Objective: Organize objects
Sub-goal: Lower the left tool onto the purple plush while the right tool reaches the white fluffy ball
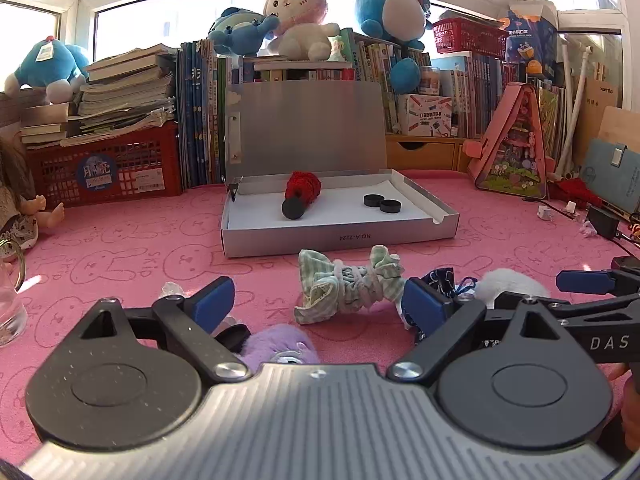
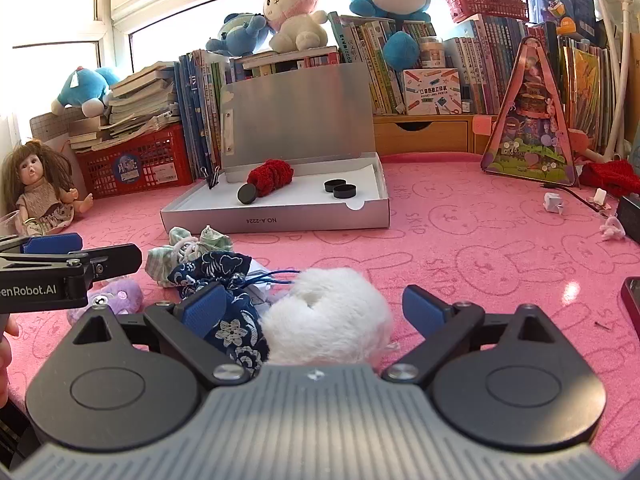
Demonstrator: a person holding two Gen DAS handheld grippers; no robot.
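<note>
Nearest: white fluffy item between the spread fingers of the right gripper, pads not pressing it. Left gripper likewise wide open, empty, angled slightly down over the green striped bundle; purple plush half hidden beneath it. Open box reads "NO.A-2224"; it holds a red bundle and two black discs. Left gripper's side reads "enRobot.AI", cut off.

Pink rabbit-print bench carrying an open grey box, a green striped cloth bundle, a navy patterned pouch, a white furry ball, a purple plush and a red crate.
</note>
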